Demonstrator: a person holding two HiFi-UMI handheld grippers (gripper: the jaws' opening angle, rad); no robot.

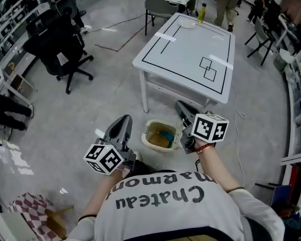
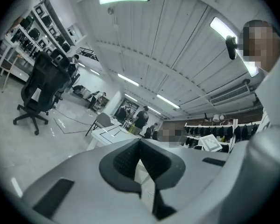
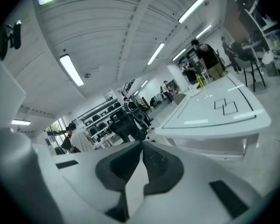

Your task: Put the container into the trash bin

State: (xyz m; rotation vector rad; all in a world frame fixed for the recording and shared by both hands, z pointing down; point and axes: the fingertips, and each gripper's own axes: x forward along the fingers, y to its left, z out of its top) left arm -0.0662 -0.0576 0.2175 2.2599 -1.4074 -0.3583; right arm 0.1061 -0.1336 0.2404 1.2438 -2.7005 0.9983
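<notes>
1. On the floor just off the desk's near edge stands the trash bin (image 1: 149, 140), between the two tongs. Something yellow and something blue lie in it, and I cannot tell what they are.
2. A pale shallow container (image 1: 187, 24) lies at the far left corner of the desk (image 1: 190, 59), well apart from the bin. I take it for the task's thing, though it is small in the head view.
3. Left tongs (image 1: 124, 120) are closed tip to tip with nothing between them, as the left gripper view (image 2: 140, 143) shows. Right tongs (image 1: 181, 106) are likewise closed and empty (image 3: 142, 146).
4. Risks, as I judge them:
   - The container sits across the whole desk, so a reach from the near edge may fall short or push it off the far edge.
   - A shallow rim gives closed-then-opened tongs little to bite, so it may tip or slide out on the carry.
   - The bin's mouth is small and partly filled, so a drop from height could bounce out.
5. Around:
   - A yellow-green bottle (image 1: 201, 13) stands at or just past the desk's far edge, near the container, and could be knocked.
   - A cable (image 1: 237, 134) trails on the floor off the desk's right edge and could catch a foot.
   - A black office chair (image 1: 60, 44) stands off the left edge, and people (image 1: 226, 1) stand beyond the far edge.
</notes>
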